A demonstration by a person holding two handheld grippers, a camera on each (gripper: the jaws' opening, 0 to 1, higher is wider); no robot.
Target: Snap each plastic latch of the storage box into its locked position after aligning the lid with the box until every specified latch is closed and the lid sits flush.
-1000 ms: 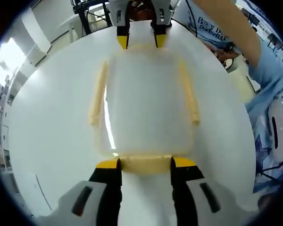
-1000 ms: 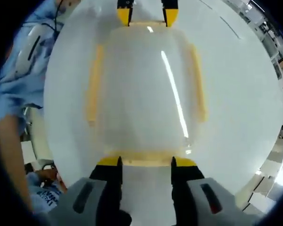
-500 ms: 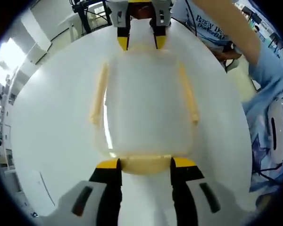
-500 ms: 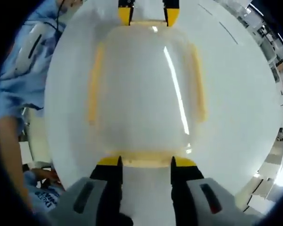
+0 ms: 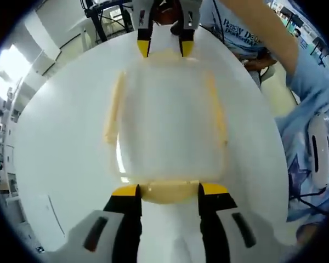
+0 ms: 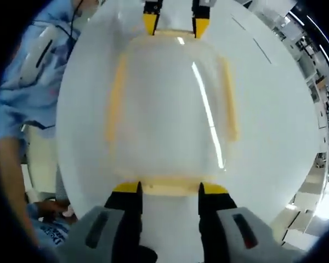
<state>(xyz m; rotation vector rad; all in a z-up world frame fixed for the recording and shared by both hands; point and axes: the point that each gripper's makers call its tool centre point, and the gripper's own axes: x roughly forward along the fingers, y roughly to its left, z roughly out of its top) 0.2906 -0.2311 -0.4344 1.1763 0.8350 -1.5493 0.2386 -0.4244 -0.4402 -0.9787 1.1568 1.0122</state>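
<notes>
Holding unchanged — both grippers (image 5: 169, 190) (image 6: 169, 188) still straddle the box's (image 5: 167, 126) end latches.

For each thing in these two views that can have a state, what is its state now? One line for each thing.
Storage box: lid on, resting on the white table.
End latch near left gripper: lies between its open jaws.
End latch near right gripper: lies between its open jaws.
Side latches: lying along the box sides; locked or not, cannot tell.
Left gripper: open.
Right gripper: open.
</notes>
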